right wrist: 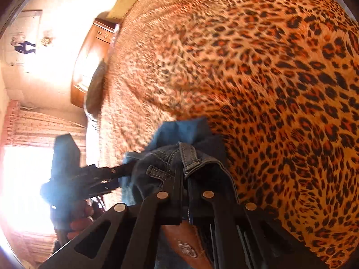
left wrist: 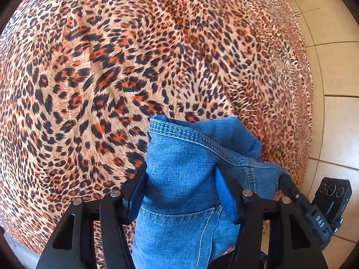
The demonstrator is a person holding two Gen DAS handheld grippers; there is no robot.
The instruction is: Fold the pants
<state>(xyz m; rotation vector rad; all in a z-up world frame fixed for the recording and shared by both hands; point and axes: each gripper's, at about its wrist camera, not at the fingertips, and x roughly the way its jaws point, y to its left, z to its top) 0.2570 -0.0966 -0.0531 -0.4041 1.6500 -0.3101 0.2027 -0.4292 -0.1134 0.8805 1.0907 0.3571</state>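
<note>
Blue denim pants (left wrist: 186, 172) hang bunched from both grippers above a bed with a leopard-print cover (left wrist: 112, 67). My left gripper (left wrist: 181, 179) is shut on a thick fold of the waistband, with a back pocket showing below. My right gripper (right wrist: 185, 174) is shut on the waistband by a belt loop (right wrist: 188, 157), and a brown leather patch (right wrist: 184, 242) shows under the fingers. The left gripper (right wrist: 89, 177) also shows at the left of the right wrist view, close by. The rest of the pants is hidden below the views.
The leopard-print cover (right wrist: 269, 78) fills most of both views. A beige tiled floor (left wrist: 332, 67) lies to the right of the bed. A wooden headboard (right wrist: 89, 56) and a bright curtained window (right wrist: 27, 168) stand at the left of the right wrist view.
</note>
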